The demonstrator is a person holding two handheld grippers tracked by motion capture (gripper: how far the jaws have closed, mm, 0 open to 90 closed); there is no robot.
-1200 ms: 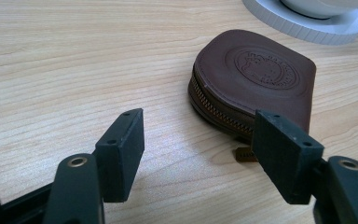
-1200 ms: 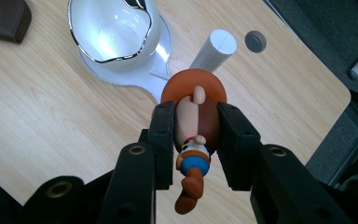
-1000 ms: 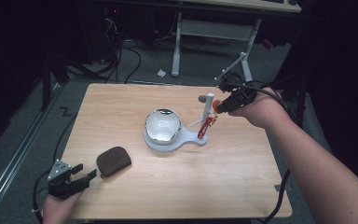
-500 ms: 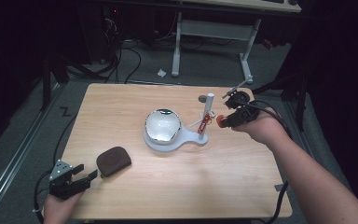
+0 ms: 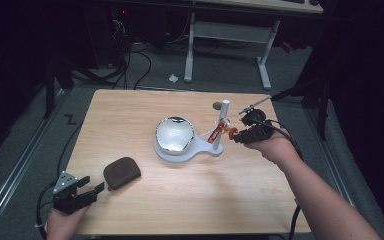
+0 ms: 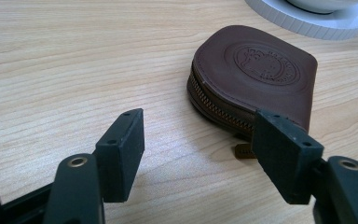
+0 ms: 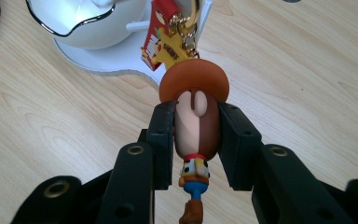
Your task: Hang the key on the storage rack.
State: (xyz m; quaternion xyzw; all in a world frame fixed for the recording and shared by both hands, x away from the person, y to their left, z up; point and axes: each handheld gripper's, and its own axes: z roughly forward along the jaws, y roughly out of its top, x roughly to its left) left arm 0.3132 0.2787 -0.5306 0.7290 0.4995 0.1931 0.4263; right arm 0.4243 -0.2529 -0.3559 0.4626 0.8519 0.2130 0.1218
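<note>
A cowboy-figure keychain (image 7: 193, 81) with an orange hat hangs by a gold chain and red tag from the white stand (image 5: 215, 149), next to its upright post (image 5: 224, 112). My right gripper (image 7: 196, 116) is shut on the figure's head, low over the table to the right of the stand (image 5: 235, 134). A brown leather zip pouch (image 6: 261, 79) lies on the wood at the front left (image 5: 122, 171). My left gripper (image 6: 198, 149) stands open just short of the pouch, its jaws apart with nothing between them; in the high view it sits at the table's front left corner (image 5: 92, 190).
The stand carries a shiny white dome (image 5: 175, 134) on its round base. A small dark disc (image 5: 216, 105) lies behind the post. The wooden table (image 5: 190, 200) has bare room in front; cables and a desk frame lie on the floor beyond.
My right hand has come down toward the table beside the stand, still gripping the figure. The left gripper and the pouch have stayed put.
</note>
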